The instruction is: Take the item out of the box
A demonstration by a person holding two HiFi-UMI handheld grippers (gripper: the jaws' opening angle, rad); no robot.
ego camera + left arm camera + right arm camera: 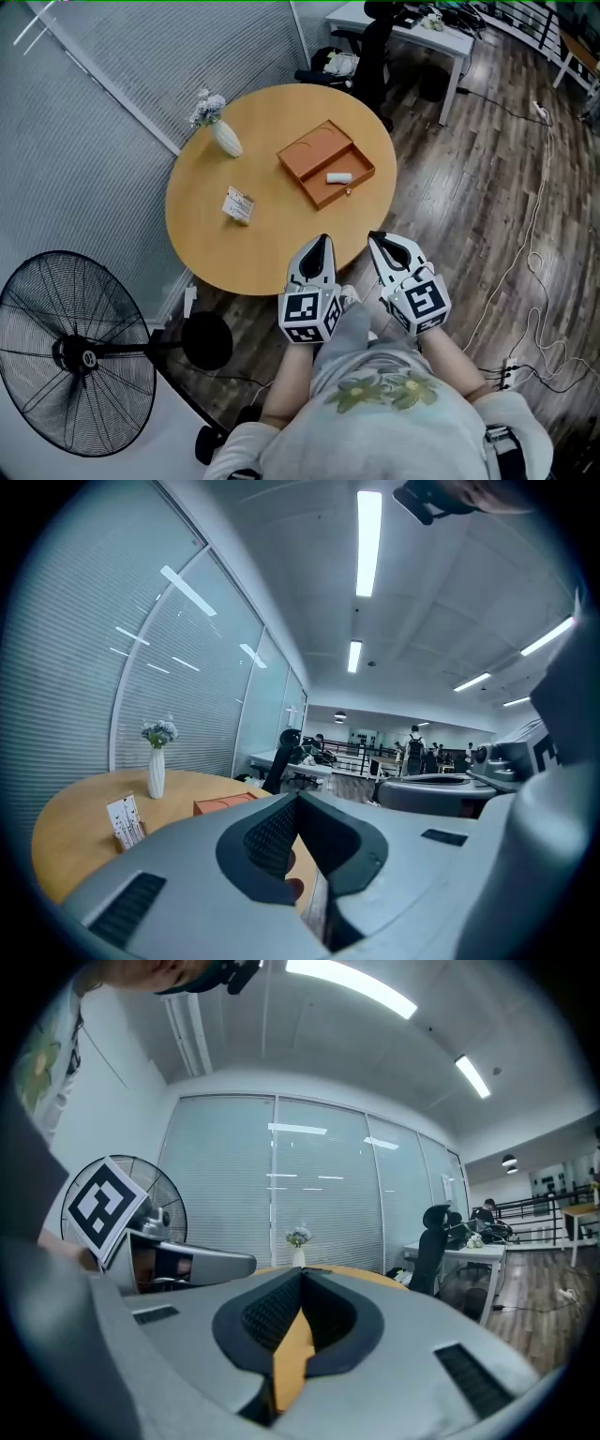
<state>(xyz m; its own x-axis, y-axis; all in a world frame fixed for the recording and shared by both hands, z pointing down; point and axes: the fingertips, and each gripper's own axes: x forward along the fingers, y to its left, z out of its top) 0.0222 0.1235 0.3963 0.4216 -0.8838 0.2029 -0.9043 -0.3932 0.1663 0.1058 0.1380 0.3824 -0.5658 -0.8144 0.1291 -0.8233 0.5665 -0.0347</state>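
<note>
Waiting close to the person at the near edge of the counter (267,248), the left gripper (323,242) and the right gripper (374,238) both have their jaws pressed together, with nothing between them. The reach is not yet begun, I think. To do it well, one gripper, probably the right one, should first spread its jaws. Then it should go forward and come down over the item (338,177) across its narrow side, without pushing the low walls of the box (314,148). The item lies ahead of both grippers, well apart from them, in the open part of the orange box. It is small, white and longish and lies flat, so it looks light and easy to pinch.
</note>
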